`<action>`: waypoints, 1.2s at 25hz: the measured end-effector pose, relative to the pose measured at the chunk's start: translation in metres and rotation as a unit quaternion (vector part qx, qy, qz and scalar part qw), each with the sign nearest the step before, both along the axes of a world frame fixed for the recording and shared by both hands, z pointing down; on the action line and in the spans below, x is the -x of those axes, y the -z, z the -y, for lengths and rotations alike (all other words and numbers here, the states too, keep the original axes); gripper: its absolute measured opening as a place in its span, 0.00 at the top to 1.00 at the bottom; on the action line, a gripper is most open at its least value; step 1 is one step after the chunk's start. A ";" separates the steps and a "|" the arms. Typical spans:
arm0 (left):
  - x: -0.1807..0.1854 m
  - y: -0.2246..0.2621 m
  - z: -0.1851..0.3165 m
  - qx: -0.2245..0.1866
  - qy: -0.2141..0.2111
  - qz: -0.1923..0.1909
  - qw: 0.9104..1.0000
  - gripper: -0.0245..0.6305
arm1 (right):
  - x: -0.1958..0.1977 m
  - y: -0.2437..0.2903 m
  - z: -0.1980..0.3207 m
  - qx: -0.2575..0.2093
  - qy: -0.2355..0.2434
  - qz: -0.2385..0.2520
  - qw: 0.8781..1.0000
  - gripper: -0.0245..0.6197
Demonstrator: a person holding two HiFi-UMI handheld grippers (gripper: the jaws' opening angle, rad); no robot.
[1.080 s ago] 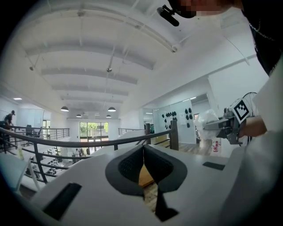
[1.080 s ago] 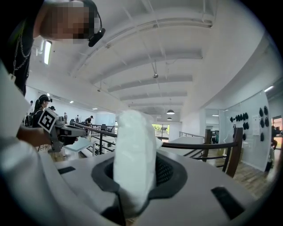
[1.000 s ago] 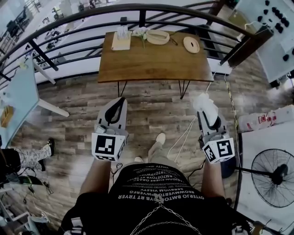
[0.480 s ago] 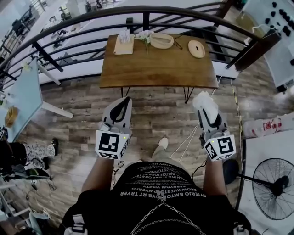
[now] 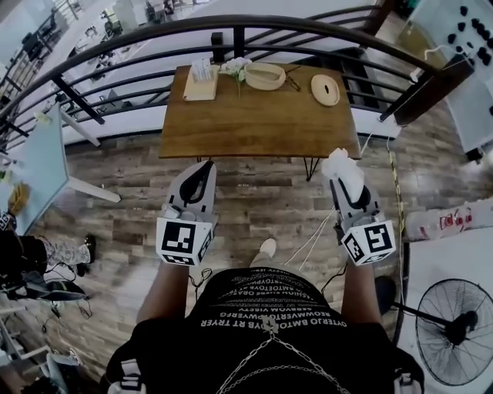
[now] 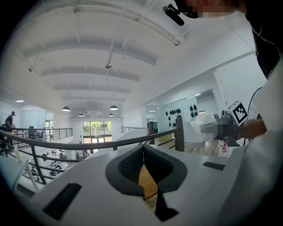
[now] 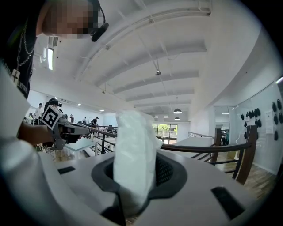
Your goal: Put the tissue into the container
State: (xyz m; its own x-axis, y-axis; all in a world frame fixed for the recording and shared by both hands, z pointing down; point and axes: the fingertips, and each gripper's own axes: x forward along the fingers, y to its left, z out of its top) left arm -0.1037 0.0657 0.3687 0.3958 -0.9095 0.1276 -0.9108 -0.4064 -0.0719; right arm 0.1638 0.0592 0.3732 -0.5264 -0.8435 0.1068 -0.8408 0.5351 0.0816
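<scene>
A white tissue (image 5: 340,166) is pinched between the jaws of the right gripper (image 5: 348,187). The left gripper (image 5: 205,168) is closed, empty.

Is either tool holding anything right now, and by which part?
The right tool is shut on the tissue, pinching one end; the rest sticks out loose past the jaws. The left tool is shut and empty.

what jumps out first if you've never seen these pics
The white tissue stands out most, sticking out of the shut fingers of the right gripper, at the head view's right. Next comes the wooden table ahead against the black railing, with an oval container at its far edge. The left gripper is shut and empty.
</scene>
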 end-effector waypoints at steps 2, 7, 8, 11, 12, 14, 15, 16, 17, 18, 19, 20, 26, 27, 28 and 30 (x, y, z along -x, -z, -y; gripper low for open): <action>-0.009 0.002 0.010 0.000 0.003 -0.003 1.000 0.92 | -0.012 0.000 0.012 0.001 0.003 0.002 1.000 0.78; -0.038 0.011 0.035 -0.005 0.008 0.012 1.000 0.92 | -0.044 -0.001 0.044 0.001 0.017 0.006 1.000 0.78; -0.043 0.014 0.039 -0.006 0.012 0.013 1.000 0.92 | -0.051 -0.001 0.050 0.001 0.020 0.008 1.000 0.78; -0.054 0.019 0.048 -0.008 0.028 0.004 1.000 0.92 | -0.067 -0.002 0.065 0.001 0.030 0.019 0.999 0.78; -0.057 0.019 0.050 -0.008 0.032 0.004 0.999 0.92 | -0.070 -0.002 0.069 0.001 0.034 0.023 0.999 0.78; -0.062 0.019 0.052 -0.005 0.037 0.012 0.999 0.92 | -0.074 -0.003 0.075 -0.001 0.040 0.030 0.999 0.78; -0.063 0.019 0.052 -0.004 0.039 0.018 0.999 0.92 | -0.074 -0.002 0.077 -0.002 0.042 0.032 0.999 0.78; -0.064 0.020 0.053 -0.004 0.041 0.022 0.999 0.92 | -0.075 -0.002 0.078 -0.004 0.045 0.033 0.998 0.78; -0.066 0.021 0.053 -0.005 0.043 0.026 0.999 0.92 | -0.076 -0.002 0.079 -0.005 0.046 0.035 0.998 0.78; -0.067 0.022 0.054 -0.006 0.045 0.028 0.999 0.92 | -0.078 -0.002 0.080 -0.006 0.047 0.038 0.998 0.78; -0.070 0.023 0.056 -0.007 0.046 0.030 0.998 0.92 | -0.079 -0.003 0.082 -0.005 0.047 0.041 0.998 0.78; -0.073 0.023 0.058 -0.006 0.045 0.032 0.998 0.92 | -0.079 -0.004 0.084 -0.003 0.049 0.043 0.998 0.78; -0.089 0.015 0.070 0.006 0.029 0.038 0.999 0.92 | -0.074 -0.010 0.091 0.006 0.064 0.048 0.997 0.78; -0.092 0.013 0.068 0.005 0.026 0.038 0.999 0.92 | -0.074 -0.011 0.088 0.004 0.065 0.047 0.997 0.77; -0.094 0.013 0.068 0.004 0.022 0.037 0.999 0.92 | -0.074 -0.011 0.087 0.001 0.064 0.042 0.997 0.77; -0.096 0.012 0.072 0.003 0.015 0.034 0.999 0.92 | -0.072 -0.011 0.088 -0.006 0.061 0.028 0.998 0.77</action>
State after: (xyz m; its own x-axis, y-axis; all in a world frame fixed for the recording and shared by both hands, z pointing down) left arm -0.0076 -0.0067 0.3570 0.3577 -0.9204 0.1580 -0.9159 -0.3788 -0.1327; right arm 0.2357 -0.0285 0.3843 -0.6295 -0.7743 0.0651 -0.7734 0.6324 0.0431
